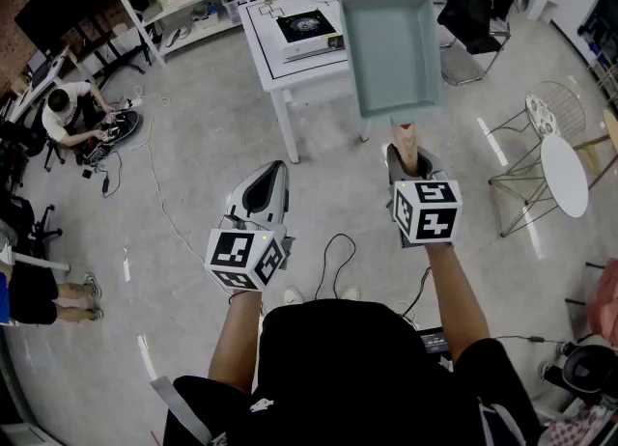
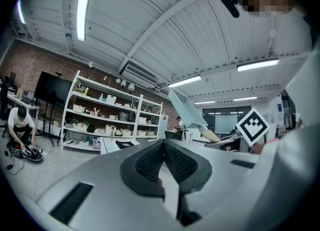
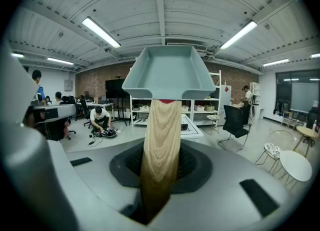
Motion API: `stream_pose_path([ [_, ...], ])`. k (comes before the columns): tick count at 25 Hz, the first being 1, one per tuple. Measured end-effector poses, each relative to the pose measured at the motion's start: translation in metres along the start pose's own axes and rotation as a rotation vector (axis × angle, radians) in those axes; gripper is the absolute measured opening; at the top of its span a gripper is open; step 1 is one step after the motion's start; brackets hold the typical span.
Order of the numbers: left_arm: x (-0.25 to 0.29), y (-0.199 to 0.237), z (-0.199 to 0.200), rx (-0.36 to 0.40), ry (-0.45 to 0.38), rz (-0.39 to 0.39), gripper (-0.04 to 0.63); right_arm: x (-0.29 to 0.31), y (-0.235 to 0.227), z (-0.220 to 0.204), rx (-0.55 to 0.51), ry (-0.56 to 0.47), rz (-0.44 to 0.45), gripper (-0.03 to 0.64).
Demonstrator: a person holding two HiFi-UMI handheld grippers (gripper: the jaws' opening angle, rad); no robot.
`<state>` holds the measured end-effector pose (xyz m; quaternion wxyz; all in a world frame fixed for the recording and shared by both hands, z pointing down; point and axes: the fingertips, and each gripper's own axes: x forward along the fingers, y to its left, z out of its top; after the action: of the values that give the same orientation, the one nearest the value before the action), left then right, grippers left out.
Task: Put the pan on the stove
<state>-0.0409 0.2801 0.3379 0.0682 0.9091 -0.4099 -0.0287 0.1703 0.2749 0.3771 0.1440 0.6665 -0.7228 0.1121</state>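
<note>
Closest in, the left gripper [image 1: 270, 176] hangs empty, jaws together. The right gripper [image 1: 406, 153] clamps the wooden handle [image 3: 160, 140] of the pale blue pan [image 1: 391, 43], held aloft just right of the stove [image 1: 307, 29] on the white table [image 1: 259, 43].

shelving [image 2: 107, 120], black chair [image 1: 463, 14], crouching person [image 1: 68, 111]

Pale teal pan [image 1: 391, 48] (wood-grain handle [image 3: 159, 145])
</note>
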Motion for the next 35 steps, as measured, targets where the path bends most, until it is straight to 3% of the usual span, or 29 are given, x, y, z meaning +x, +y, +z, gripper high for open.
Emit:
stream_pose_path([
  [21, 0.015, -0.037, -0.021, -0.004, 0.020, 0.062, 0.011, -0.001, -0.034, -0.020, 0.017, 0.023, 0.074, 0.071],
  [35, 0.068, 0.022, -0.023, -0.025, 0.026, 0.051, 0.011, 0.072, -0.029, 0.001, 0.018, 0.042, 0.073, 0.071],
])
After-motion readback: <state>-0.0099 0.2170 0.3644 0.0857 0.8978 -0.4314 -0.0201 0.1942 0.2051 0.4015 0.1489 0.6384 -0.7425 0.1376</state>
